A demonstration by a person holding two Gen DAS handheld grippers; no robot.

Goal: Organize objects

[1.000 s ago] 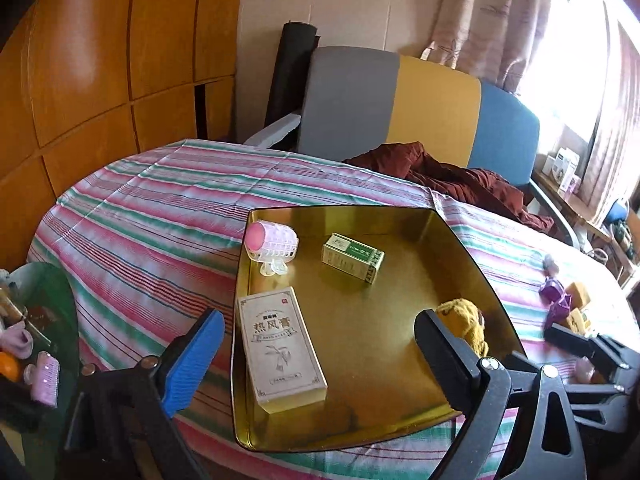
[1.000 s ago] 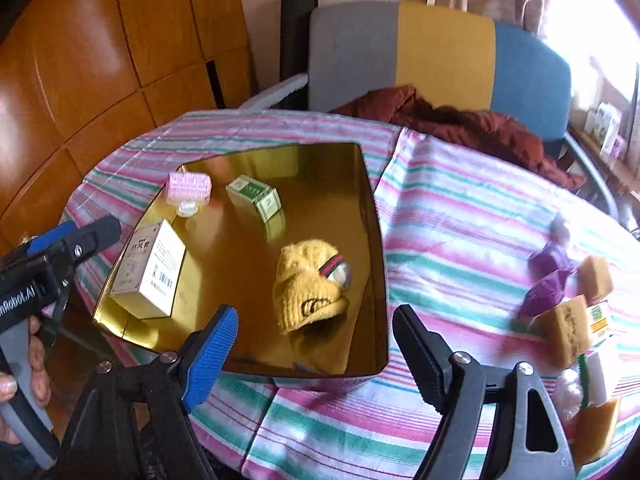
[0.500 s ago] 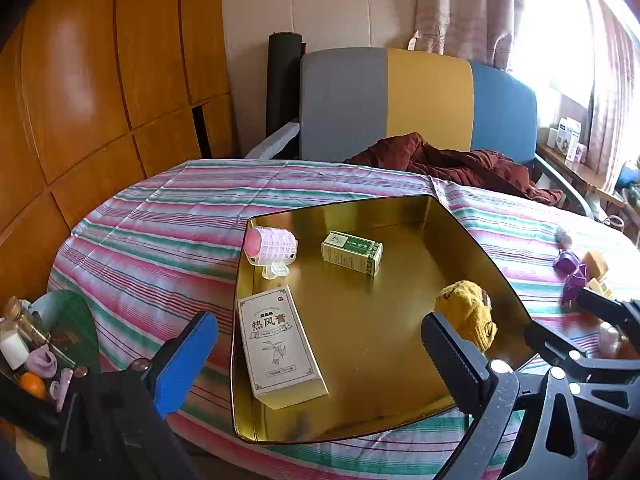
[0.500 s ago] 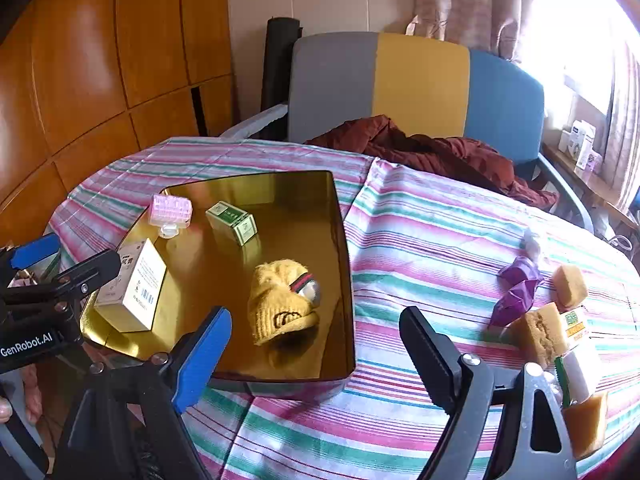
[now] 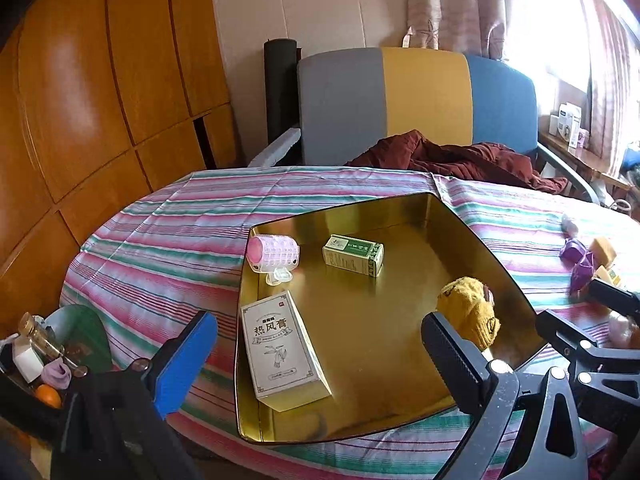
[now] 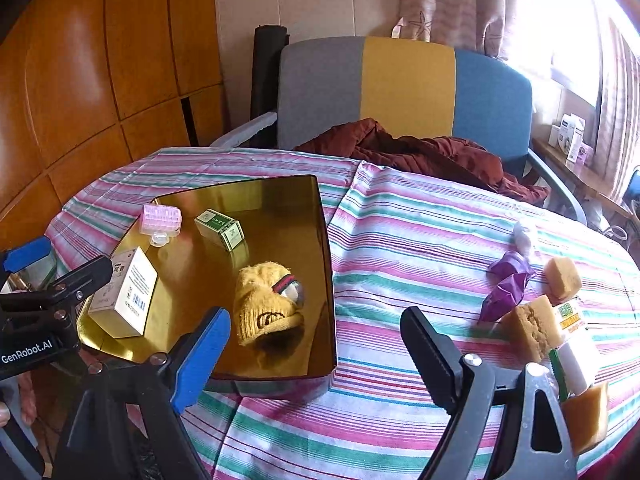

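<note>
- Your left tool (image 5: 316, 354) hangs over the near edge of the gold tray (image 5: 404, 204), its jaws spread wide after just opening, nothing between the pads
- Your right tool (image 6: 316, 344) hovers by the tray's near right corner; its jaws have also just been opening and stand apart, empty
- Inside the tray you have four things: a white box (image 5: 282, 350) at the near left, a pink hair roller (image 5: 274, 254) at the far left, a small green box (image 5: 353, 254) near the middle, and a yellow knit sock (image 6: 266, 308) on the right side
- On the striped table (image 6: 420, 232), well to the right of the tray, lie yellow sponges (image 6: 534, 326), purple wrappers (image 6: 506, 286) and a white and green packet (image 6: 572, 340), bunched close together
- A red cloth (image 6: 420, 152) lies on the chair behind the table
</note>
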